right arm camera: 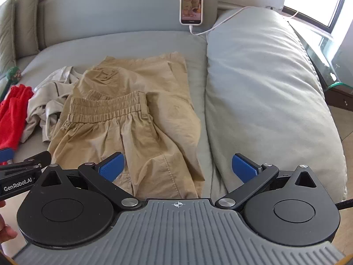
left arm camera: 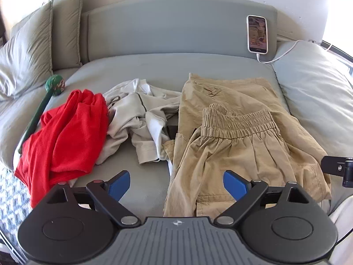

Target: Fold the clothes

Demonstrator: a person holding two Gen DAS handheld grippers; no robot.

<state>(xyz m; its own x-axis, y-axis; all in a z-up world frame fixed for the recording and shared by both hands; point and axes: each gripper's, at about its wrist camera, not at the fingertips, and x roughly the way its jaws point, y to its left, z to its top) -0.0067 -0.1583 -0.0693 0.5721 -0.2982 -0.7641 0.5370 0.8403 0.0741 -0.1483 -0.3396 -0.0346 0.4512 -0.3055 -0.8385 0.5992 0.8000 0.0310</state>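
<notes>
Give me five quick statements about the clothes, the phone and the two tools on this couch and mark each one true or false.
1. The khaki trousers lie folded with the elastic waistband on top. True.
2. The right tool is clamped on the trousers. False: its jaws stand open with nothing gripped.
3. The phone leans against the back cushion with a cable plugged in. True.
4. The red garment is neatly folded. False: it lies crumpled beside the pale grey garment.
5. The left tool holds the red garment. False: its jaws are open and hold nothing.
</notes>
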